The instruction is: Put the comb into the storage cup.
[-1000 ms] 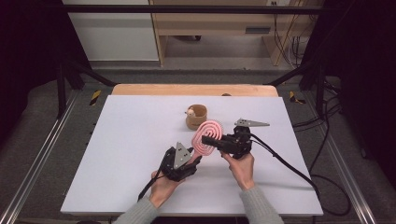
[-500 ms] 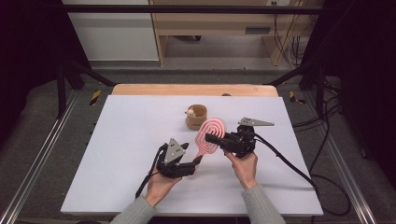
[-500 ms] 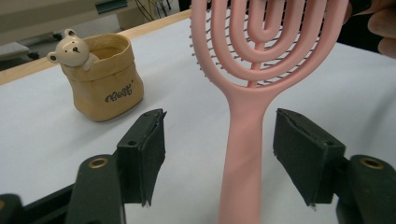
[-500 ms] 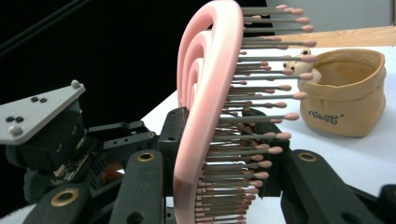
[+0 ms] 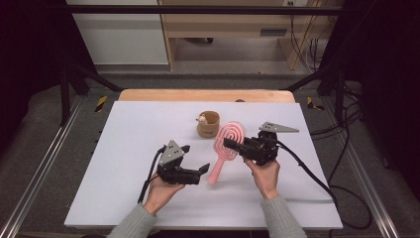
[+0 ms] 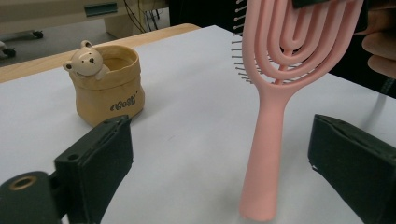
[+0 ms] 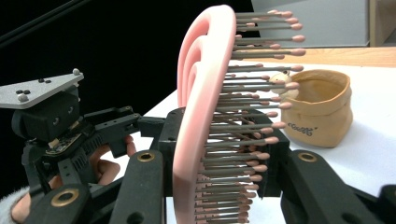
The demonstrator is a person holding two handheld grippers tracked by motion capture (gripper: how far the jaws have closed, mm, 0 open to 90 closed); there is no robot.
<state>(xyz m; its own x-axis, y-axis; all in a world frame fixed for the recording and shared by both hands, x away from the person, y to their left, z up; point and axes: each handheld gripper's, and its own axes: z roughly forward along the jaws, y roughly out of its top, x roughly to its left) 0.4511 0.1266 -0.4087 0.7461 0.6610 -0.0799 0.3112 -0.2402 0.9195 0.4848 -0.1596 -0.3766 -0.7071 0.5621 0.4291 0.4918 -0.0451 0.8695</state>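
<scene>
The pink hairbrush point(image 5: 227, 148) stands propped on the white table point(image 5: 124, 148), handle tip down, head clamped in the right gripper point(image 5: 233, 145) with the bristles point(image 7: 252, 116) toward the small tan bear pot point(image 5: 208, 124) just behind it. The left gripper point(image 5: 205, 170) has just been opening; its jaws stand spread on either side of the handle point(image 6: 268, 154) without touching it. Judgement: the brush looks light, stiff, smooth plastic, likely to pivot in a single grip; the plain handle is the better hold, since the bristles give uneven purchase.
</scene>
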